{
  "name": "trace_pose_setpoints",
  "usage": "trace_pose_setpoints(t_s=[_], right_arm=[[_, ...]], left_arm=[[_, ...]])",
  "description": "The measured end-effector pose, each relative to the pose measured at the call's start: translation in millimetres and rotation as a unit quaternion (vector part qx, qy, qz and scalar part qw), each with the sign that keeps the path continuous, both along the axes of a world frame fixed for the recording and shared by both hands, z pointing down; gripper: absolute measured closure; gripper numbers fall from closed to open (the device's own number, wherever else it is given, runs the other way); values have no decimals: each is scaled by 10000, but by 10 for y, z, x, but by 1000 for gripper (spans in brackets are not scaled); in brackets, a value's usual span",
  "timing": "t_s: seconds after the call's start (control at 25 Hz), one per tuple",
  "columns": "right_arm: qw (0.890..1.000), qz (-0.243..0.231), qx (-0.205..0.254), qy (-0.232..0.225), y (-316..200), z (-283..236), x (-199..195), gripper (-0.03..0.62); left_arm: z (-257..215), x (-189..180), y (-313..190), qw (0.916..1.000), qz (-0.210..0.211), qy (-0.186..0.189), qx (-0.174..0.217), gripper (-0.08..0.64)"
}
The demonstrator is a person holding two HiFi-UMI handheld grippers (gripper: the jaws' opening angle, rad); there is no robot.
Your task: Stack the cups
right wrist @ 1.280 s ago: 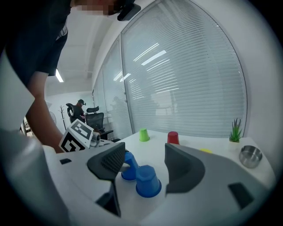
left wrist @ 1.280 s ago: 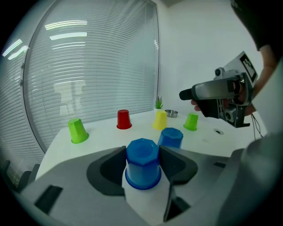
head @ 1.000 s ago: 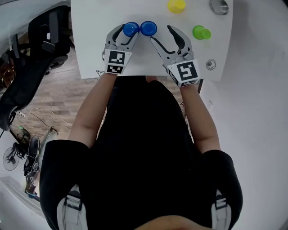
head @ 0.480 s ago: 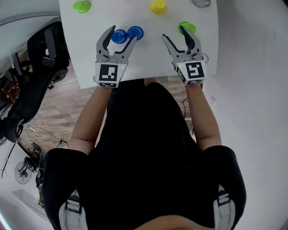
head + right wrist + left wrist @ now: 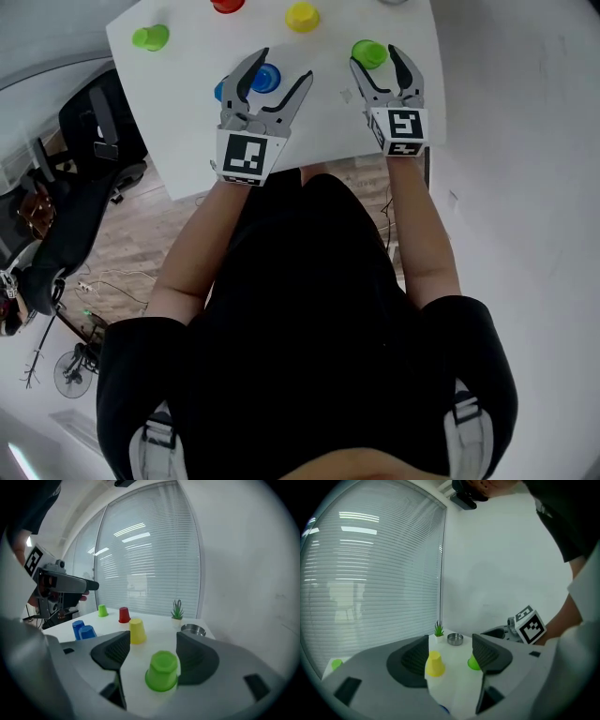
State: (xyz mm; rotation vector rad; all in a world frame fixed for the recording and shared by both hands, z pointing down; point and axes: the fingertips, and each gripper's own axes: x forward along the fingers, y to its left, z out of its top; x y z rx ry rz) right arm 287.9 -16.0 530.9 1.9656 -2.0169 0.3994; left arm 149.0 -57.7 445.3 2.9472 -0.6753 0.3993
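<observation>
Upside-down cups stand on the white table [image 5: 328, 122]. A green cup [image 5: 368, 53] [image 5: 161, 671] sits between the jaws of my right gripper [image 5: 375, 56] [image 5: 151, 652]. Those jaws are opening and the pads are off the cup. My left gripper [image 5: 284, 66] [image 5: 452, 656] hovers over a blue cup [image 5: 266, 77], its jaws wide and closing a little, with nothing pressed. A second blue cup [image 5: 221, 90] peeks out beside its left finger. A yellow cup [image 5: 302, 16] [image 5: 435, 663], a red cup [image 5: 228, 5] and another green cup [image 5: 150, 37] stand farther back.
A small metal dish [image 5: 193, 630] and a little potted plant [image 5: 176, 610] stand at the table's far end. Left of the table, on the wooden floor, are a dark office chair [image 5: 94, 112] and loose cables. The near table edge runs just below both grippers.
My right gripper has gone from beside the blue cups to the green cup and now straddles it. The left gripper has shifted right over the blue cups, its jaws wider than a second ago.
</observation>
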Motion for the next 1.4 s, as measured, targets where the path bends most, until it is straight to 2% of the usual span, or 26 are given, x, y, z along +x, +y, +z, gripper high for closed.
trace_pose_setpoints(t_s=[0.16, 0.36, 0.48, 0.64, 0.96, 1.24, 1.4], right_arm=[[9994, 233, -237, 67, -6, 278, 127, 290], [9980, 395, -462, -173, -27, 550, 221, 311], [9982, 322, -477, -160, -28, 592, 207, 367], [9994, -95, -291, -130, -77, 421, -38, 356], [9922, -1199, -226, -273, -202, 371, -933, 356], [9849, -1666, -369, -283, -313, 522, -1373, 356], [9829, -1770, -456, -244, -334, 577, -1499, 354]], left_arm=[[58, 213, 72, 9997, 199, 6, -109, 272], [74, 248, 111, 9996, 231, -37, -144, 281], [105, 159, 104, 9996, 191, -87, -166, 287], [125, -41, 60, 9998, 39, -141, -136, 287], [166, -394, -23, 9992, -342, -164, -134, 287], [204, -653, 6, 9984, -495, -195, -179, 287], [249, -807, 3, 9977, -596, -223, -227, 290]])
